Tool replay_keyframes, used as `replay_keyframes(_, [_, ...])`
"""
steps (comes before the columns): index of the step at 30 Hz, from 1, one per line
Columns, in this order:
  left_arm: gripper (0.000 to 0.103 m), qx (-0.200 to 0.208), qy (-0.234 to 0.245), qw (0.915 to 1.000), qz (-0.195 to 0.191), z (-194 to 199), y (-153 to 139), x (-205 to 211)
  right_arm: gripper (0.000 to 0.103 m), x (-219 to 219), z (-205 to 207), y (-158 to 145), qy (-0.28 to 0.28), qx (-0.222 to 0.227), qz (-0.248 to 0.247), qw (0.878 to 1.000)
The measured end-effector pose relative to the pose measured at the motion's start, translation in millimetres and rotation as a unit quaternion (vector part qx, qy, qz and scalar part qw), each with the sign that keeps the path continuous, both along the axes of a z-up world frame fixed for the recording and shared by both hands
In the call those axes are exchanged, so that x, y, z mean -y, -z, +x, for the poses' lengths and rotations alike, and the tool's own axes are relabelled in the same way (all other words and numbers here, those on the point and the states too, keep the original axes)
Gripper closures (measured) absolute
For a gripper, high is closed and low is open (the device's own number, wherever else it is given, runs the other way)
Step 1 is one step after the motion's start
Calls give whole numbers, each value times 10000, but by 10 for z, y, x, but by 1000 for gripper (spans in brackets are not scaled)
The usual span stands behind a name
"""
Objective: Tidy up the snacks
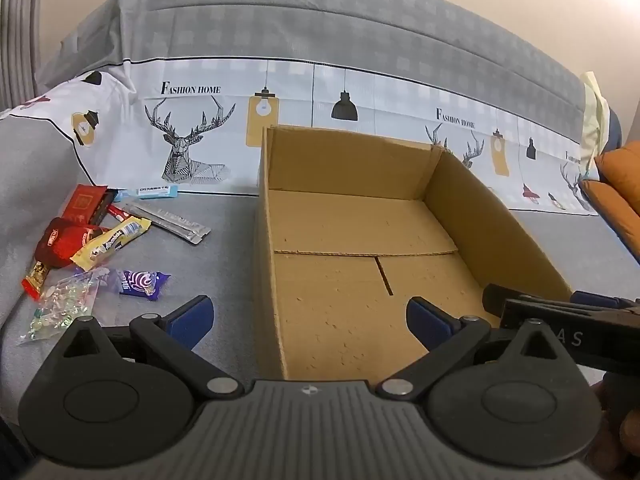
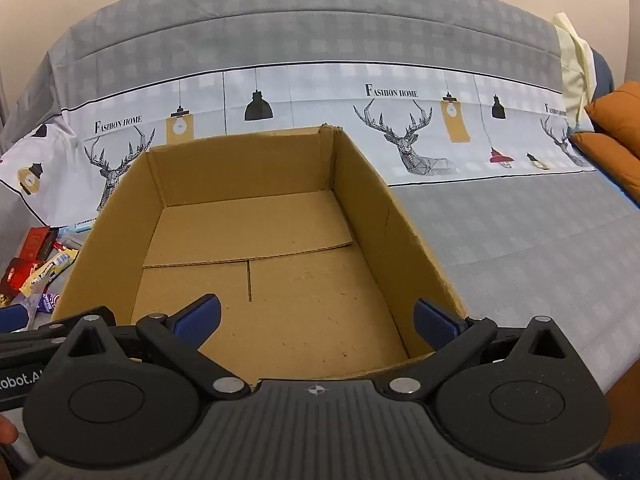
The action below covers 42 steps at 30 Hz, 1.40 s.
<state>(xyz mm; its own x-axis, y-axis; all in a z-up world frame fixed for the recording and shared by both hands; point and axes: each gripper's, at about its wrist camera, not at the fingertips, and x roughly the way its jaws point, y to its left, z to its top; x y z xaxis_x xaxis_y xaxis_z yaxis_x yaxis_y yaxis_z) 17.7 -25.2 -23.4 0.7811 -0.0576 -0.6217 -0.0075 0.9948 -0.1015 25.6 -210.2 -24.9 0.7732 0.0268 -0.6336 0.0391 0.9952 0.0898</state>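
An open, empty cardboard box (image 1: 348,160) stands on the grey sofa seat, and the right wrist view shows it from the front (image 2: 240,168). Left of it lies a loose pile of snacks: a red packet (image 1: 64,240), a yellow bar (image 1: 112,242), a silver sachet (image 1: 172,220), a purple candy (image 1: 140,282), a clear bag (image 1: 64,306) and a small red box (image 1: 84,202). My left gripper (image 1: 310,316) hovers open over the box's near left wall, holding nothing. My right gripper (image 2: 318,318) is open and empty over the box's near edge.
The sofa back (image 1: 320,40) with its deer-and-lamp printed cover rises behind the box. Orange cushions (image 2: 616,136) sit at the far right. Grey seat fabric (image 2: 520,240) stretches to the right of the box. The snack pile peeks in at the left edge (image 2: 36,264).
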Motion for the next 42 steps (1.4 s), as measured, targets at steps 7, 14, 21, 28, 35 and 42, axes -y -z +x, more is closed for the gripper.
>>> replay_keyframes(7, [0,-20,16,10000,-15,5,1,-3,1,9,-10,4,-20,32,0,10000])
replay_keyframes(14, [0,-11,11,10000,-51,2,-9,-7,1,-26,-6,-9,-20,0,-19,10000])
replay_keyframes(21, [0,-10,14,10000,-82,3,-18,-12,1,-27,2,16,-30,-21,-80,10000])
replay_keyframes(28, [0,-5,14,9999,-108,-3,-34,-12,2,-17,-16,14,-19,8,-38,10000])
replay_keyframes(35, [0,-12,-3,9999,-129,-3,-45,-22,3,-39,-24,20,-39,36,-44,10000])
replay_keyframes(42, [0,28,-12,9999,-153,-20,-64,-66,7,-84,-9,2,-31,24,-65,10000])
